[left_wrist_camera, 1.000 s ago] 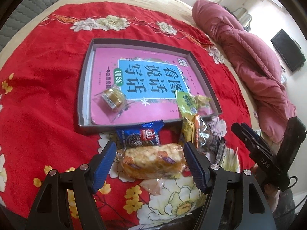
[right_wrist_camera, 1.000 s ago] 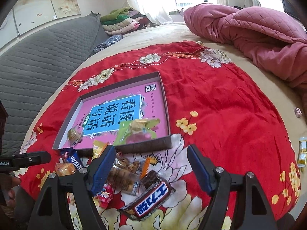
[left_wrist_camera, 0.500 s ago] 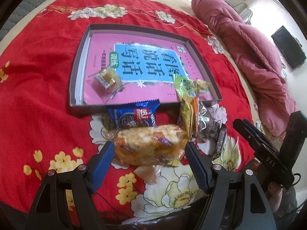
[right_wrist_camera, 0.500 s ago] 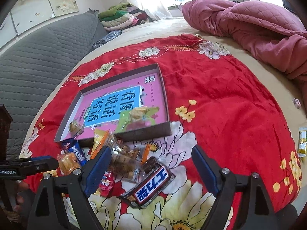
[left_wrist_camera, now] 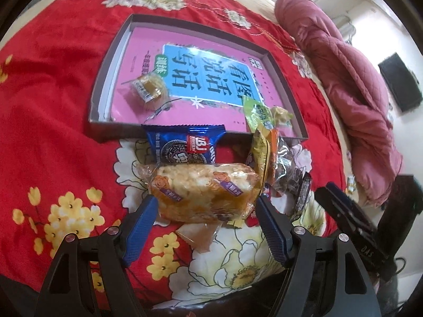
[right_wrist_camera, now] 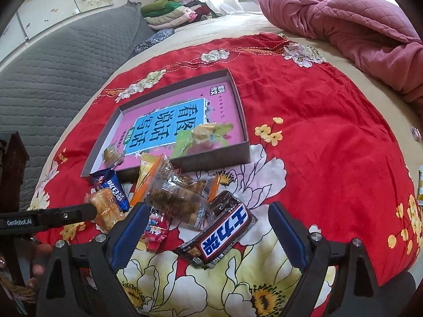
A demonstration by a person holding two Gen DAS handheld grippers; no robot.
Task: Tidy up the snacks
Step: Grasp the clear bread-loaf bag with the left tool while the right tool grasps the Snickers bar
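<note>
Red cloth [right_wrist_camera: 317,137] with big printed flowers covers the bed, and a shallow grey box [right_wrist_camera: 242,111] lined with a pink and blue booklet sits on it. Two snacks already lie inside: a small yellow cake in clear wrap [left_wrist_camera: 149,87] near the box's near left corner, and a green packet [left_wrist_camera: 257,111] by the near right wall.

The rest of the snacks are heaped on the cloth just in front of the box. The left gripper [left_wrist_camera: 205,206] tilts steeply down over this heap, its blue-padded fingers [left_wrist_camera: 140,224] spread to either side of a puffed rice cake in a clear orange wrapper [left_wrist_camera: 203,190]. The pads stand just beside the ends of the wrapper; whether they touch it I cannot tell, but they do not squeeze it. A blue cookie packet [left_wrist_camera: 185,145] lies just beyond the rice cake, against the box wall, and a yellow and orange packet [left_wrist_camera: 261,150] stands tilted to its right.

The right gripper [right_wrist_camera: 206,224] also points down at the pile, its jaws opening wide. Between them lie a brown chocolate bar [right_wrist_camera: 222,232] and a clear pack of biscuits [right_wrist_camera: 174,198], neither one pinched. A small red packet [right_wrist_camera: 156,232] lies beside its left finger. A crumpled pink quilt [right_wrist_camera: 357,23] lies at the far side of the bed.
</note>
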